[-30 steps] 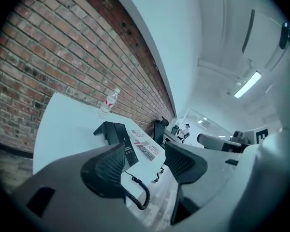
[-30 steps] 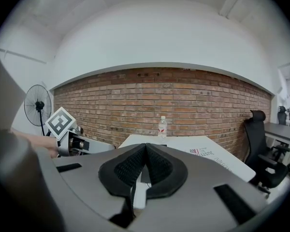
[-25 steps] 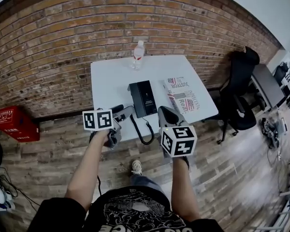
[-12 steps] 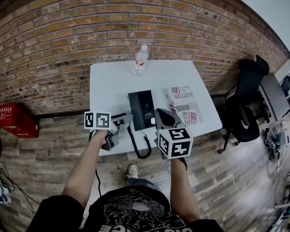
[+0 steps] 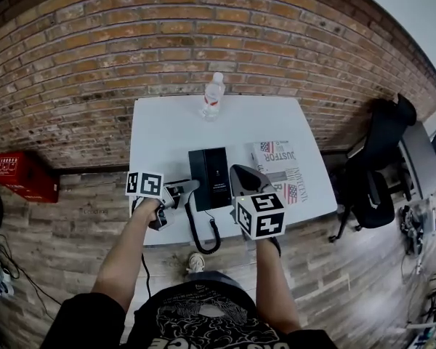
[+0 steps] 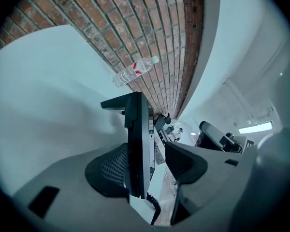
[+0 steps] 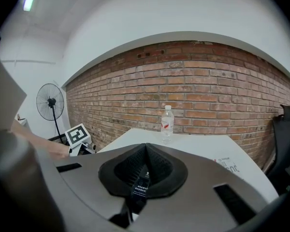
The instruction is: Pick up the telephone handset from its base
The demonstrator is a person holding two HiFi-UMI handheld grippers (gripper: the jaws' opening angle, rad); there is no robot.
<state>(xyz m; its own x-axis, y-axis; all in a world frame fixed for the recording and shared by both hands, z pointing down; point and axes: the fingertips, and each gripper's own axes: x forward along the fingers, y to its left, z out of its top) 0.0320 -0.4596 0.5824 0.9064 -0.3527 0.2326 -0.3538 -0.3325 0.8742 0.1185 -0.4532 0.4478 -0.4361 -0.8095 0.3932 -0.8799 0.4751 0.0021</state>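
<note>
— What's the bottle point(image 5: 212, 97) like?
— Clear plastic, with a white cap and a red-and-white label. It stands upright on the table point(image 5: 160, 129), beyond the phone base point(image 5: 211, 177) and toward the brick wall point(image 5: 203, 35). I can't tell how full it is.
— And the handset point(image 6: 135, 144)?
— It's black and slim, seen edge-on along the left side of the phone base. A coiled cord point(image 6: 153, 203) hangs from its near end. It sits between the jaws of the left gripper point(image 6: 150, 153), which stand apart. One pad lies against it, and a gap shows before the other. I can't tell whether it's clear of the base.
— The right gripper point(image 7: 145, 149)?
— It's just on the near side of the phone base, with its jaws closed together and gripping nothing. A newspaper point(image 5: 276, 167) lies to the right of the base.
</note>
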